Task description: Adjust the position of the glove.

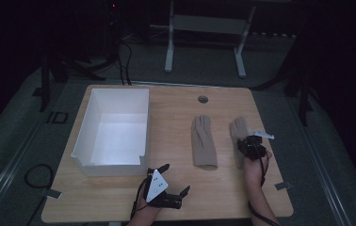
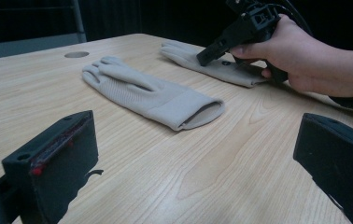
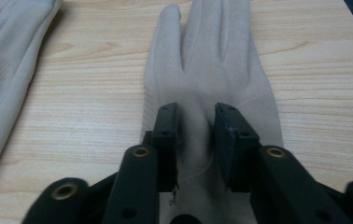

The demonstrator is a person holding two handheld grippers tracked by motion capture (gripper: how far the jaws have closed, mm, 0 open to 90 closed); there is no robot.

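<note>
Dark floor surrounded the wooden table [image 1: 176, 188], where no readable writing showed. Over the right glove [image 3: 212, 70], the right gripper [image 3: 195, 135] stood slightly parted, its jaws astride a ridge of fabric. Beside the white box [image 1: 115, 129], the left gripper [image 1: 176, 181] gaped wide, holding nothing.

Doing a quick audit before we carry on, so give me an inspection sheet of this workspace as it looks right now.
Surface: wooden table, round hole near far edge.
Job's things: right glove flat under the right hand-held gripper; left glove flat, cuff toward the person; white bin, open, at left.
Clutter: nothing seen.
Grippers: right hand-held gripper down over the right glove, jaws slightly apart, fabric between them, no firm pinch visible; left hand-held gripper open, near the table's front edge.
Cables: one trailing from the right hand-held gripper; others on the floor.
Surroundings: dark room, white table frame behind.
</note>
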